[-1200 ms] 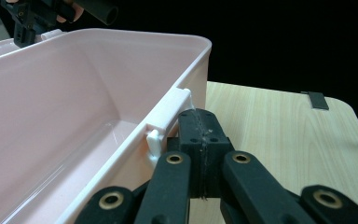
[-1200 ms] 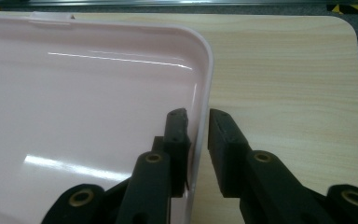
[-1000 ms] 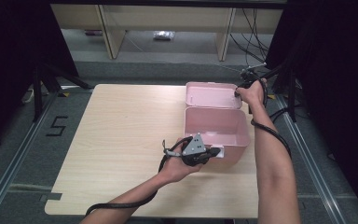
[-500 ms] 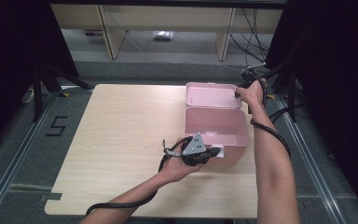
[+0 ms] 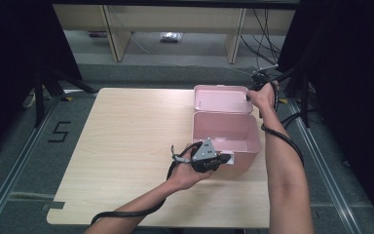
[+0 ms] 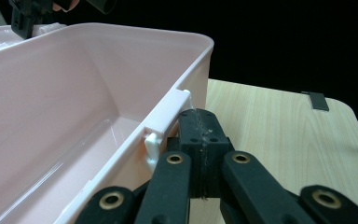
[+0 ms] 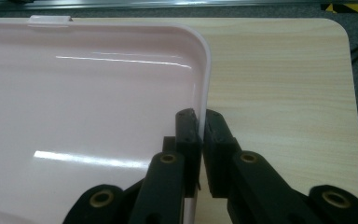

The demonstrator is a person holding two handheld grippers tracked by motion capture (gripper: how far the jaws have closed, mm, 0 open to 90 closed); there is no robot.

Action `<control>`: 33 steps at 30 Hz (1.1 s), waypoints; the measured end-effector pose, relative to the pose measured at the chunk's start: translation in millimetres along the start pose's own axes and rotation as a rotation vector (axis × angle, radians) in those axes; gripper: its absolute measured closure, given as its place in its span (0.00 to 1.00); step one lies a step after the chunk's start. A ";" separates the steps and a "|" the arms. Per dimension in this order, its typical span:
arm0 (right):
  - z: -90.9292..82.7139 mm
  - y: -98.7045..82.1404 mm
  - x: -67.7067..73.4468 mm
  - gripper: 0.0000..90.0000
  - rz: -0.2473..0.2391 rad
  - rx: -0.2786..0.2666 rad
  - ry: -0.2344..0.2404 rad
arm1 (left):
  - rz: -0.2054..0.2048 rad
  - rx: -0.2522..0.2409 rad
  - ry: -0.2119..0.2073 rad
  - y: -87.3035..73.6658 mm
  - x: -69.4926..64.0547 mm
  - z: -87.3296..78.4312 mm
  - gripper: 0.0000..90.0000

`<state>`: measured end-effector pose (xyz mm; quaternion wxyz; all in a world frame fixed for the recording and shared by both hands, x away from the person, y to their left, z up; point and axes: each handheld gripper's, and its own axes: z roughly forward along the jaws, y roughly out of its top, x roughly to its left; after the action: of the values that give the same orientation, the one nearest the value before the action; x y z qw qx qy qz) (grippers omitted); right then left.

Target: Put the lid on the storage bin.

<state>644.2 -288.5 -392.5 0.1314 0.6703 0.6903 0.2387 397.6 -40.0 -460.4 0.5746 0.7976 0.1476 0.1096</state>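
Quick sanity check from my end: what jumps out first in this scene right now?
The open pink box at the table's right side, its lid laid back. The right gripper has just been closing on the lid's rim at the far right corner, while the left gripper, shut, sits against the box's front latch.

Counter (image 5: 126,146) evenly lit from overhead, surroundings left dark, white glare streaks seen on the pink lid (image 7: 84,93), nearest fingers (image 6: 198,140) slightly blurred

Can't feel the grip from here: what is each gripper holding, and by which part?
The right gripper has been closing onto the lid's side rim. The left gripper is shut beside the box's front latch, holding nothing.
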 end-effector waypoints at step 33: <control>-24.2 6.2 5.5 0.99 -0.014 -0.087 0.001 | 0.025 0.015 0.016 3.6 2.1 0.9 1.00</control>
<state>637.1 -286.8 -368.0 0.1616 0.6589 0.6841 0.2679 400.3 -41.1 -457.3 0.5658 0.8028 0.1430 0.1222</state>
